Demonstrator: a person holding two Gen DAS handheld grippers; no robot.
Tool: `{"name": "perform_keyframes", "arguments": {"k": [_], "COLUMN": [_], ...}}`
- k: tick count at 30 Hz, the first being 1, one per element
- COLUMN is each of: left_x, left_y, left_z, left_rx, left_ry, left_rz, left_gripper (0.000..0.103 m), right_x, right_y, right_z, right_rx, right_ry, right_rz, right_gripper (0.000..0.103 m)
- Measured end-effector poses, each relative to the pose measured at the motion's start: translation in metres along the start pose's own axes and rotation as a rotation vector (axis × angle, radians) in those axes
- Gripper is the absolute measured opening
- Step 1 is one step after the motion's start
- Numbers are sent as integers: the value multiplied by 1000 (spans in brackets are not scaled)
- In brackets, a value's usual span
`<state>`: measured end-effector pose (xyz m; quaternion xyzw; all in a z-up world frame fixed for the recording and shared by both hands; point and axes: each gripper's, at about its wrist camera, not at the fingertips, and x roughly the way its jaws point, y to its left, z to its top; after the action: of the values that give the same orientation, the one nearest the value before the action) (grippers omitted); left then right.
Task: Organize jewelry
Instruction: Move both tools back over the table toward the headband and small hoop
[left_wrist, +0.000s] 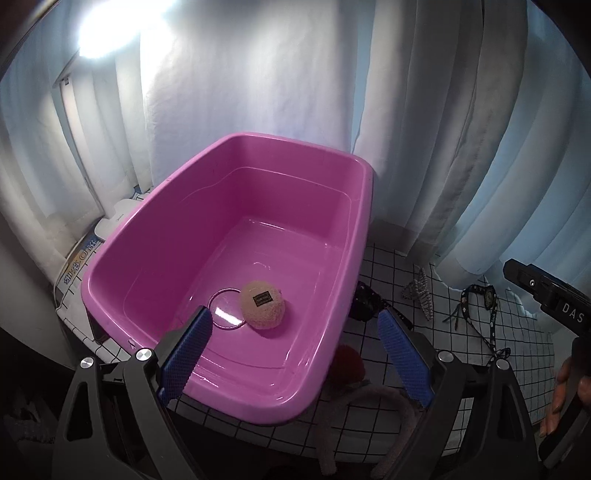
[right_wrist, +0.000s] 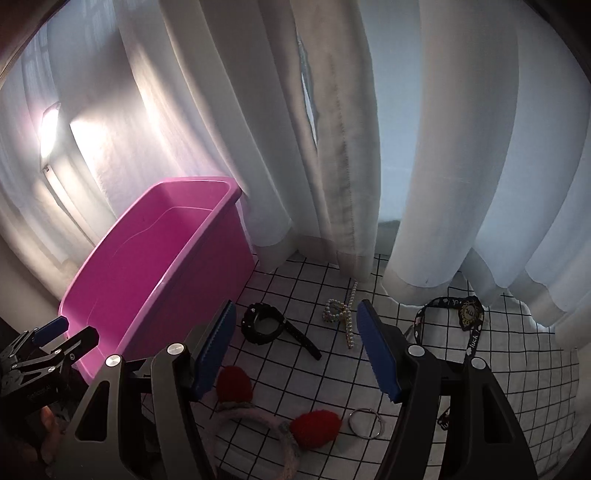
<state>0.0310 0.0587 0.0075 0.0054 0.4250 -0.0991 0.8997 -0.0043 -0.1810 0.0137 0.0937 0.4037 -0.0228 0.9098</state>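
Observation:
A pink plastic tub (left_wrist: 343, 295) (right_wrist: 207, 273) stands on a checked cloth. In it lie a beige fuzzy ball (left_wrist: 263, 304) with a small label and a metal ring (left_wrist: 226, 308). My left gripper (left_wrist: 291, 325) is open and empty, over the tub's near right corner. My right gripper (right_wrist: 297, 315) is open and empty above the cloth, with a black watch (right_wrist: 271, 328) and a pearl hair clip (right_wrist: 341, 314) ahead between its fingers. A headband with red pom-poms (right_wrist: 258, 406), a metal ring (right_wrist: 365, 422) and a black lanyard (right_wrist: 469, 321) lie nearby.
White curtains (right_wrist: 332, 147) hang right behind the tub and cloth. A bright lamp (left_wrist: 99, 33) shines at the upper left. Printed paper or a box (left_wrist: 79, 266) lies left of the tub. The checked cloth (right_wrist: 517, 369) extends to the right.

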Motion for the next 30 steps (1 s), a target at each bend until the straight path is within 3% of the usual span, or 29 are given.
{"name": "perform_keyframes", "arguments": {"k": [7, 13, 19, 30], "left_x": [-1, 29, 62, 100], "left_y": [-47, -79, -98, -115], "left_z": [-39, -82, -125, -166], "left_rx": [44, 100, 75, 31], "left_ry": [18, 117, 211, 234], "left_rz": [-63, -72, -61, 23], "left_gripper": [89, 89, 89, 89], "right_x": [-16, -3, 28, 97], "right_y": [-68, -107, -104, -89], "right_z": [-47, -86, -123, -159], "right_rx": [74, 113, 4, -173], "right_ry": [39, 103, 173, 253], "right_rz": [-92, -102, -62, 32], "right_gripper": [65, 65, 65, 65]}}
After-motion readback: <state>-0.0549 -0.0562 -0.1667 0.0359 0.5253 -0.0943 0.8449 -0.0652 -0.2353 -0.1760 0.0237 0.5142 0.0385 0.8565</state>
